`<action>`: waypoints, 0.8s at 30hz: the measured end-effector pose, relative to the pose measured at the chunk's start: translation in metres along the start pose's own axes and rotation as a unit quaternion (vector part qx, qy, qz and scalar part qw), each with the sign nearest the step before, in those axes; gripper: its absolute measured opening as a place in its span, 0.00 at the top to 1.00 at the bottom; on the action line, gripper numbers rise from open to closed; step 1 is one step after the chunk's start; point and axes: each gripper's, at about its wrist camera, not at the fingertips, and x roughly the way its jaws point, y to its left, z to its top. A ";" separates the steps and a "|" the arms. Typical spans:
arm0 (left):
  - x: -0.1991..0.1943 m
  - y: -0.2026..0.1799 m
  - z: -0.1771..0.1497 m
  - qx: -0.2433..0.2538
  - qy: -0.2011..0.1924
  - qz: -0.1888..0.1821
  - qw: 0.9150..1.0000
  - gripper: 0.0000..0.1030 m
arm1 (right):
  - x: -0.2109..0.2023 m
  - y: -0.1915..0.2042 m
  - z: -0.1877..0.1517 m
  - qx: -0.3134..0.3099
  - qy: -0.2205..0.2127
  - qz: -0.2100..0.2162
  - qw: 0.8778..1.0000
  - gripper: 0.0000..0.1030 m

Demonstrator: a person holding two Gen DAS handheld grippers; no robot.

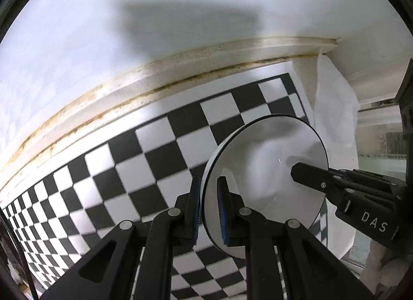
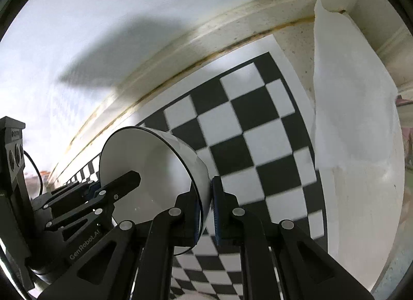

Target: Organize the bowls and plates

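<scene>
Risk: the two pinches pull unevenly and the glossy white ceramic bowl with thin dark rim (image 1: 265,183) slips or twists free. Left gripper (image 1: 209,212) and right gripper (image 2: 205,212) each clamp opposite rim walls. Bowl is tilted, probably lifted clear of the black-and-white checkered mat (image 1: 160,160); contact is hidden.

Checkered mat (image 1: 134,170) lies beside crumpled white paper (image 1: 335,108).
</scene>
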 end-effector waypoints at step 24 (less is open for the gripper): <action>-0.102 -0.026 -0.193 0.033 -0.046 -0.006 0.998 0.90 | -0.081 0.035 -0.221 -0.048 -0.033 0.013 0.998 0.90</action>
